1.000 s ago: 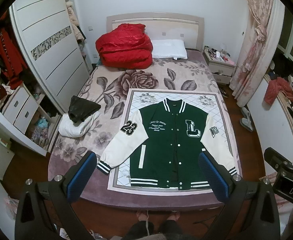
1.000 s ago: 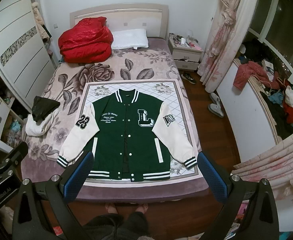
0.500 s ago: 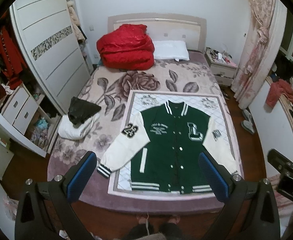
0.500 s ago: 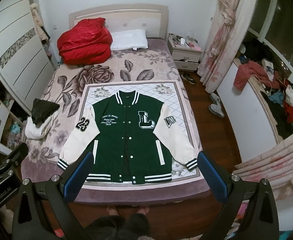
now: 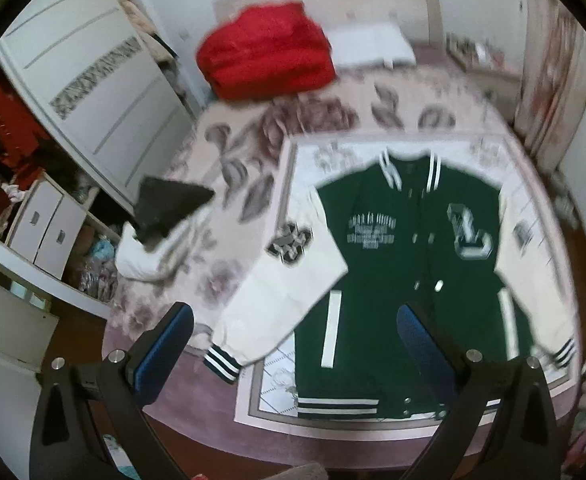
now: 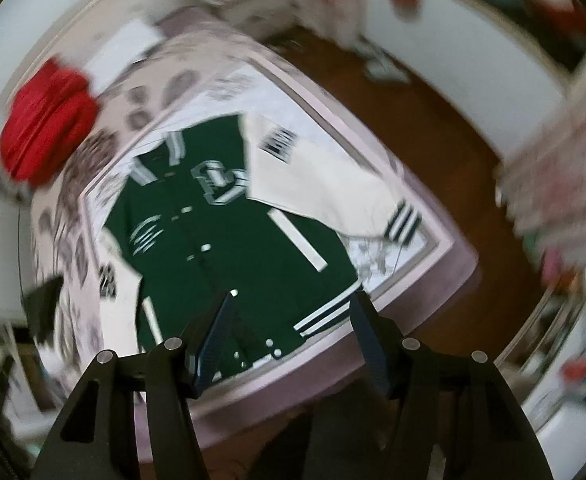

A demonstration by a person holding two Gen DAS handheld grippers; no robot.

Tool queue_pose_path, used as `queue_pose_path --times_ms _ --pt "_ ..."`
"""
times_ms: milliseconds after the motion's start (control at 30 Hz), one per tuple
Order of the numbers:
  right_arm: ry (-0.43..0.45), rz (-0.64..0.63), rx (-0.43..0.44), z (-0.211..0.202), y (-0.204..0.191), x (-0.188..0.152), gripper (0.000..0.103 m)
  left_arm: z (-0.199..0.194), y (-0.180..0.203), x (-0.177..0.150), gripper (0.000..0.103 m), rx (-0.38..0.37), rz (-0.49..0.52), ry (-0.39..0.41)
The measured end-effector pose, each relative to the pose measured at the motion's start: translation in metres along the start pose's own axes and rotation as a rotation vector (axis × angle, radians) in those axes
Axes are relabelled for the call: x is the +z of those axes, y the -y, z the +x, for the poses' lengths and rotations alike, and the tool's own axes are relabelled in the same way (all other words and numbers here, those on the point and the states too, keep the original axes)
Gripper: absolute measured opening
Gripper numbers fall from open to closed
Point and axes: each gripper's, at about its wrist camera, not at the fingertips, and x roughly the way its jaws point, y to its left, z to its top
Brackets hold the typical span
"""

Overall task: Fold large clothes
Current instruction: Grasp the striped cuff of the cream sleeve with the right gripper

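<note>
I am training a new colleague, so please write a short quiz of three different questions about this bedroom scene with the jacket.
1. True or false: the green jacket lies spread flat with its front upward.
2. Which sits near the headboard beside the white pillow? A) red bundle B) black garment C) white sleeve
3. Does either the left tool or the right tool grip any cloth?

Key: 1 true. 2 A. 3 No: nothing is between either tool's fingers; the right tool's jaws are closing.

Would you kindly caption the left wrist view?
Open left gripper above a green varsity jacket spread flat on the bed.
</note>
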Motion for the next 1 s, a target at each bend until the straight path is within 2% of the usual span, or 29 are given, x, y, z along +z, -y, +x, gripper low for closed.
queue_pose_path --times_ms 67,167,233,400,500,600,667,700,733,767,867,1000 --pt "-0.031 0.107 0.030 0.051 0.040 0.006 0.076 0.035 0.021 -0.007 0.103 -0.002 0.009 -0.053" --pt "-0.049 0.314 0.119 0.142 0.110 0.012 0.076 0.084 0.056 -0.020 0.103 -0.007 0.022 -0.133" --pt "-0.075 0.408 0.165 0.197 0.146 0.011 0.076 0.110 0.078 -0.029 0.103 0.002 0.031 -0.169" --pt "-0.113 0.689 0.294 0.320 0.206 0.006 0.076 0.164 0.123 -0.047 0.103 0.029 0.060 -0.219" --pt "-0.100 0.787 0.377 0.371 0.220 0.013 0.076 0.196 0.150 -0.056 0.103 0.053 0.092 -0.263" --pt "-0.019 0.865 0.462 0.399 0.223 0.025 0.075 0.214 0.176 -0.056 0.103 0.049 0.119 -0.266" --pt "0.042 0.880 0.478 0.408 0.220 0.036 0.069 0.222 0.194 -0.054 0.103 0.045 0.150 -0.251" --pt "0.074 0.883 0.473 0.412 0.218 0.043 0.050 0.226 0.204 -0.052 0.103 0.039 0.167 -0.245" --pt "0.096 0.887 0.463 0.413 0.217 0.049 0.039 0.228 0.212 -0.051 0.103 0.031 0.177 -0.242" --pt "0.108 0.887 0.447 0.416 0.217 0.056 0.017 0.230 0.220 -0.048 0.103 0.022 0.189 -0.242" --pt "0.145 0.877 0.378 0.411 0.222 0.077 0.015 0.234 0.244 -0.039 0.103 -0.004 0.212 -0.235" --pt "0.282 0.889 0.289 0.370 0.248 0.119 0.014 0.244 0.276 -0.020 0.103 -0.047 0.220 -0.229"
